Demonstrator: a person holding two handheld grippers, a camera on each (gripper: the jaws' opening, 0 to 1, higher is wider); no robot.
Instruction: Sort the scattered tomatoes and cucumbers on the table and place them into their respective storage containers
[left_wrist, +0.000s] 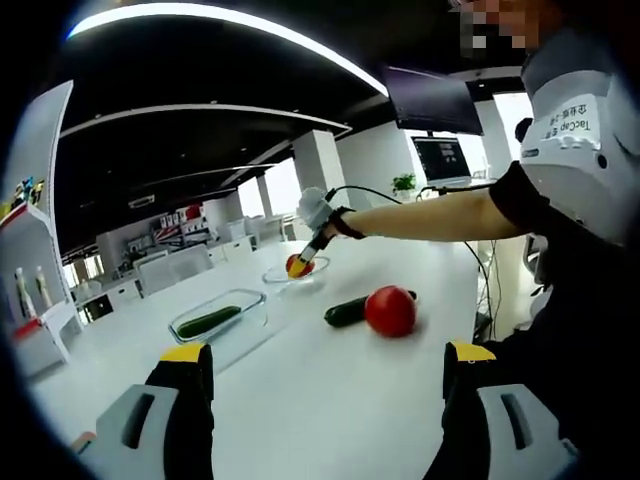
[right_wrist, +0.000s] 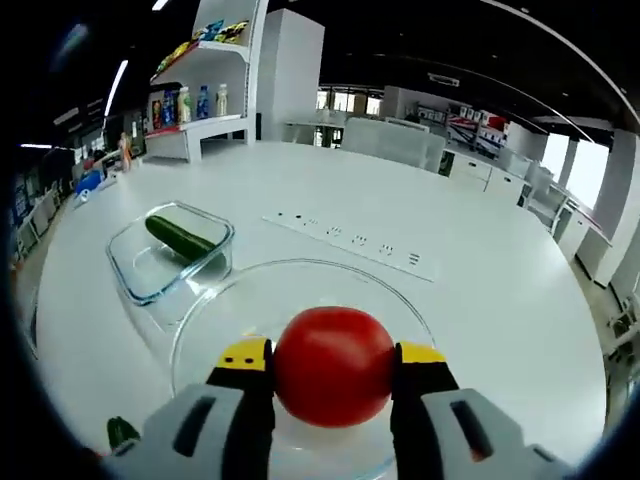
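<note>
In the right gripper view my right gripper is shut on a red tomato, held just over a round glass bowl. To its left a rectangular glass container holds a cucumber. In the left gripper view my left gripper stands open above the white table with nothing between its fingers. Ahead of it lie a loose tomato and a cucumber, touching. Farther off are the rectangular container with its cucumber, the bowl, and the right gripper holding its tomato over that bowl.
A person's arm reaches across from the right. A flush socket strip runs across the table behind the bowl. A green cucumber tip shows at the lower left. Shelves with bottles stand beyond the table's far edge.
</note>
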